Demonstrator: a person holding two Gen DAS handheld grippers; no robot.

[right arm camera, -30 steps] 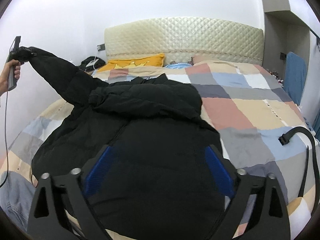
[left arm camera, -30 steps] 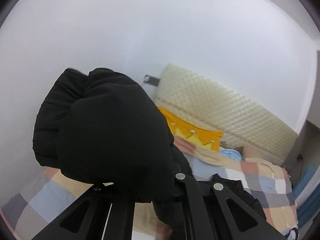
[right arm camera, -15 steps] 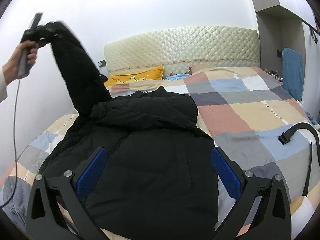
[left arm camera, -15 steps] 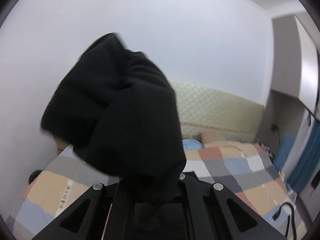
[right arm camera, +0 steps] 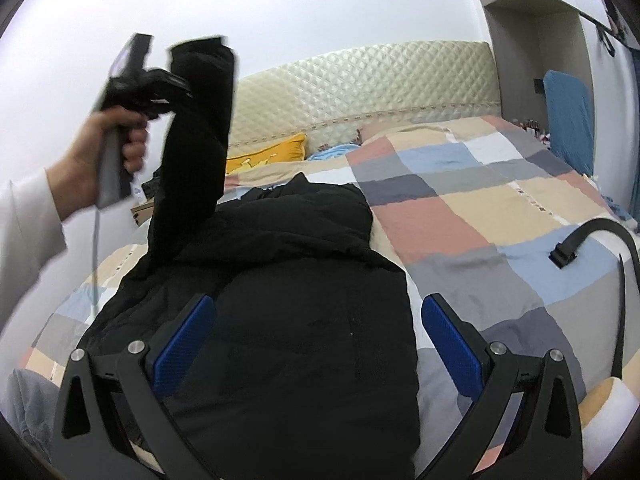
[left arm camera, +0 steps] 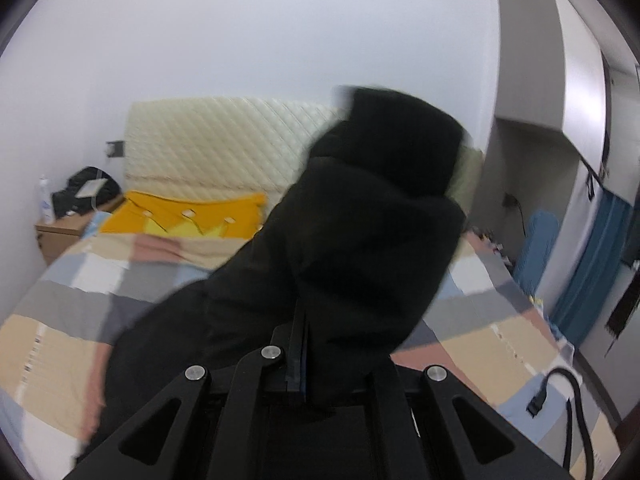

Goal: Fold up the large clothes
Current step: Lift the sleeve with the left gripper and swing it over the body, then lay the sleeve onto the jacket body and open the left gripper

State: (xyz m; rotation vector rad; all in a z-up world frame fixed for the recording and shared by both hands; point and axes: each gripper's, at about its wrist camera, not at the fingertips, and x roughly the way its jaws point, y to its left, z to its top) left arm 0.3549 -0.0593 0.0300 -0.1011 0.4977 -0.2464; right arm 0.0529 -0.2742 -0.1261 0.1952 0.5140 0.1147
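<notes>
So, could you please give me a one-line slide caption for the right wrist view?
Left gripper lifts the black jacket's sleeve above the patchwork bed; right gripper open.

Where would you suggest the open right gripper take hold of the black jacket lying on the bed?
Probably the flat right side edge of the black jacket, coming in from the checked quilt side; the right gripper hovers open there, and the left gripper holds the raised sleeve.

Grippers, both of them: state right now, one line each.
Left gripper: closed, holding the black jacket's sleeve up in the air.
Right gripper: open, holding nothing, above the black jacket on the bed.
</notes>
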